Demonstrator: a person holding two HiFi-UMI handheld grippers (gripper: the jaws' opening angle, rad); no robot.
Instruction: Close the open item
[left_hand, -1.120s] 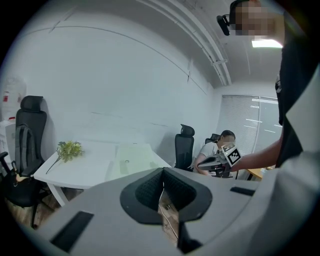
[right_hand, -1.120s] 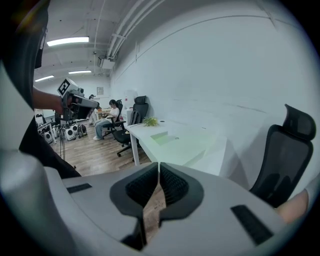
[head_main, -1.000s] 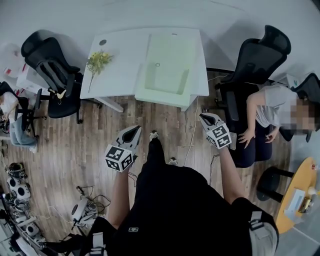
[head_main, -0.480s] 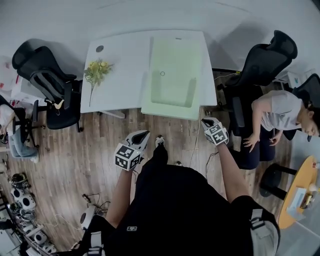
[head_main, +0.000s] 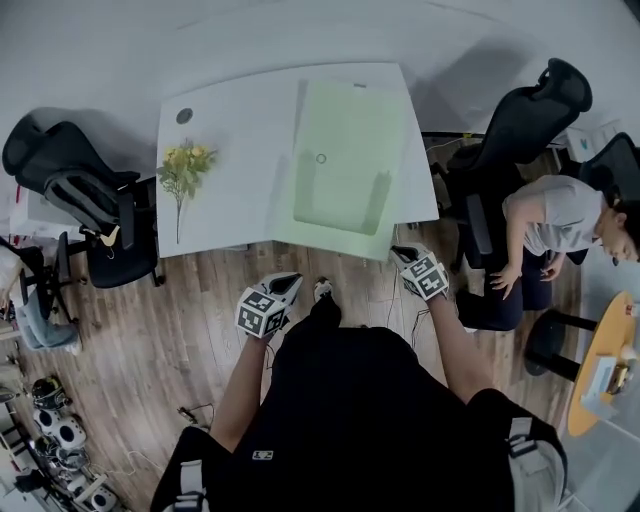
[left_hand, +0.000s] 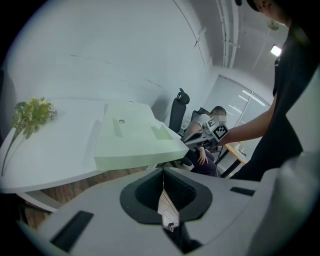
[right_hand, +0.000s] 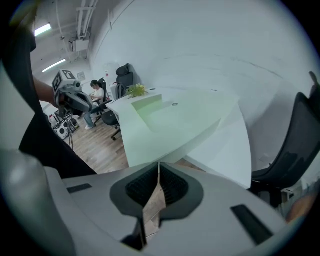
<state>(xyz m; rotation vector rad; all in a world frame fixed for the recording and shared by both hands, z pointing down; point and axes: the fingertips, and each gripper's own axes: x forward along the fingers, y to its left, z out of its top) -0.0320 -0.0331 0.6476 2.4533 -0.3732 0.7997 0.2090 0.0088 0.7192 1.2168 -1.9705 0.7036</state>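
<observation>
The left gripper and right gripper, jaws pressed together, are pointing toward 12 o'clock at the green box, probably light and stiff, best lifted by its open flap's edge.

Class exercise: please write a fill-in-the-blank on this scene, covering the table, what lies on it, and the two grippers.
1. The open case on the white table is pale ____.
2. In the head view, the yellow flowers lie to the case's ____.
3. The jaws of the left gripper and the right gripper are ____, with nothing between them.

Missing words: green; left; shut.
</observation>
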